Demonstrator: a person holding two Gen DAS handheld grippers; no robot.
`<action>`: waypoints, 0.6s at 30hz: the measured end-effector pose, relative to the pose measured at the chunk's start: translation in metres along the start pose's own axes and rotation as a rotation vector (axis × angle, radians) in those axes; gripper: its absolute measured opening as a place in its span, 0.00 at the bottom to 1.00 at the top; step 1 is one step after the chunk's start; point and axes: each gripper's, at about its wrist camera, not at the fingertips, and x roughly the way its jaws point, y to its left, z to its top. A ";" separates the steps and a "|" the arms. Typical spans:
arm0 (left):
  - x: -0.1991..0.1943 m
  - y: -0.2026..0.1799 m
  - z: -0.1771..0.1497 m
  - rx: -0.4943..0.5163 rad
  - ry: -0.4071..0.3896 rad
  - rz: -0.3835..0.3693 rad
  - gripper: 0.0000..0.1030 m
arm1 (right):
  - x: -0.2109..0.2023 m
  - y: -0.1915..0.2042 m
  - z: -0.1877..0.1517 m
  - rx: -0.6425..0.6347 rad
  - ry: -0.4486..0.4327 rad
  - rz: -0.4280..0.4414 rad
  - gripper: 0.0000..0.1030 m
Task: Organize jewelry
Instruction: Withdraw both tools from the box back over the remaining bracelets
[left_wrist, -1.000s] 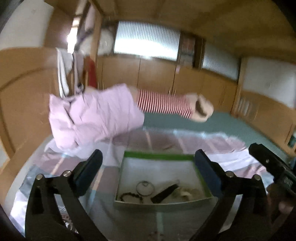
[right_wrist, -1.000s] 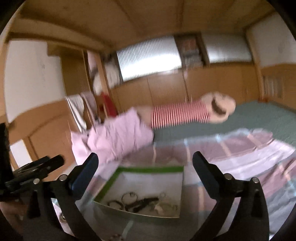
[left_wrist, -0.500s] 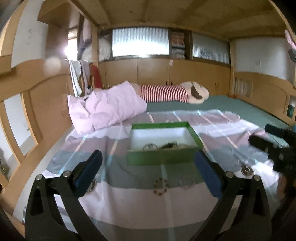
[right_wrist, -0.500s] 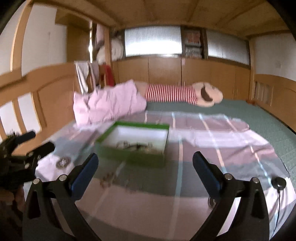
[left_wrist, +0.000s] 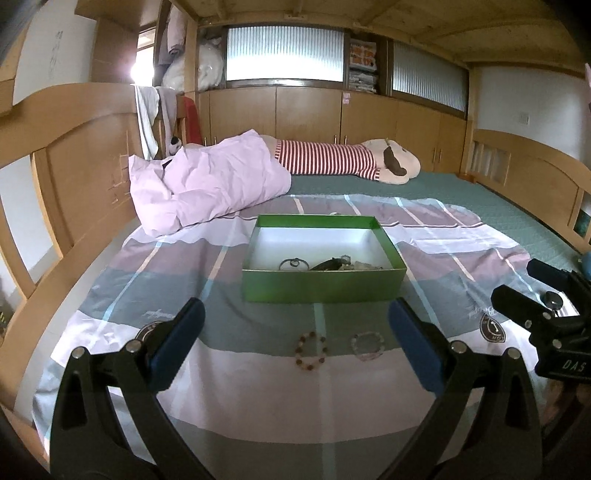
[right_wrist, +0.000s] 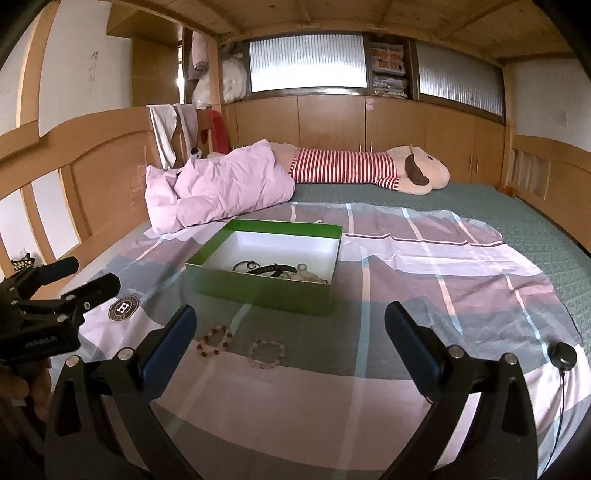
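A green box (left_wrist: 323, 284) with a white inside stands on the striped bedsheet and holds several pieces of jewelry; it also shows in the right wrist view (right_wrist: 258, 291). Two bead bracelets lie on the sheet in front of it: a reddish one (left_wrist: 310, 350) (right_wrist: 214, 340) and a pale pink one (left_wrist: 367, 345) (right_wrist: 266, 353). My left gripper (left_wrist: 295, 343) is open and empty above the sheet, short of the bracelets. My right gripper (right_wrist: 288, 343) is open and empty, likewise short of them. Each gripper shows at the edge of the other's view.
A pink pillow (left_wrist: 207, 184) and a striped plush toy (left_wrist: 343, 158) lie at the far end of the bed. Wooden bed rails (left_wrist: 74, 166) run along the left and right. A small black round device (right_wrist: 563, 355) with a cable lies on the sheet at right.
Both grippers have pulled back and lowered from just above the box; the box now sits further away and the two bracelets have come into view. Both grippers stay open.
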 end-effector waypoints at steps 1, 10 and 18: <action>0.000 0.001 0.001 -0.003 0.000 0.000 0.96 | 0.000 0.000 0.000 0.000 0.001 0.000 0.96; 0.003 0.001 0.001 -0.005 0.006 -0.010 0.96 | 0.002 0.000 -0.001 -0.006 0.010 0.001 0.96; 0.007 0.007 0.002 -0.022 0.018 0.001 0.96 | 0.008 0.004 -0.003 -0.018 0.024 0.003 0.96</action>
